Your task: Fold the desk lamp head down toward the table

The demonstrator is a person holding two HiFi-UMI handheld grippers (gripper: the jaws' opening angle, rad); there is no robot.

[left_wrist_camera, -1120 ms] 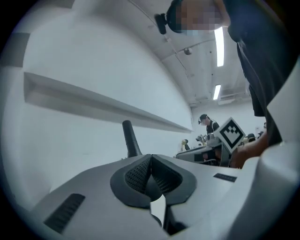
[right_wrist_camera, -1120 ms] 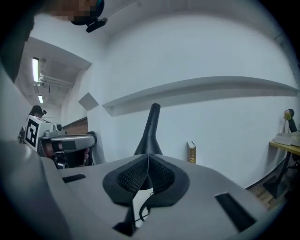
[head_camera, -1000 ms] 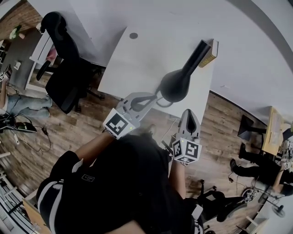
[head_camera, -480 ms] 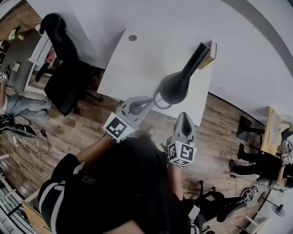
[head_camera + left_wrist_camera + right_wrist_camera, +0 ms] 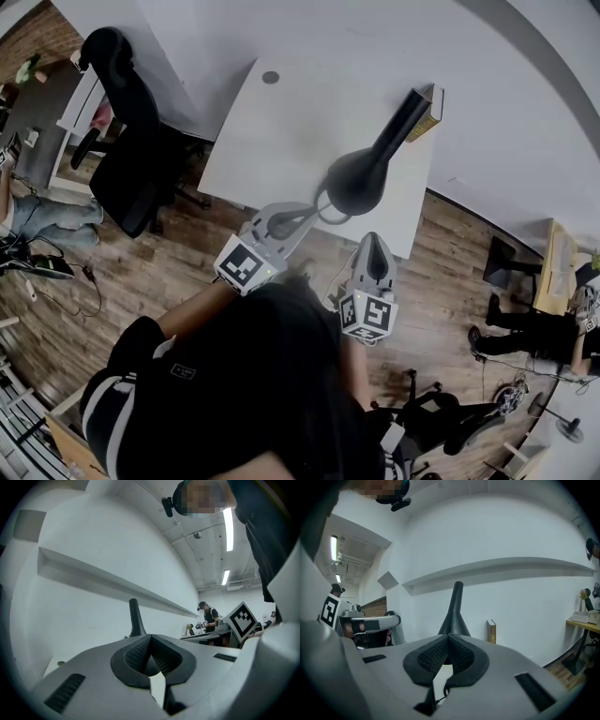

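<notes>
Close to table [image 5: 272, 131] edge, lamp head [image 5: 356, 178]

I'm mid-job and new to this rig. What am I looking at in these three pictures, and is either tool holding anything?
No robot arm here: a person in a black top holds a grey two-jaw tool in each hand. The head view comes from a camera on the person's head, looking steeply down. The other two come from cameras riding on each tool, looking along its jaws. On the white table stand a black desk lamp with a wide rounded body and slim neck, and a tan book upright at the far edge. The left tool and the right tool both point toward the lamp, each with jaws together and nothing gripped. The lamp's neck stands up, not yet folded down.
</notes>
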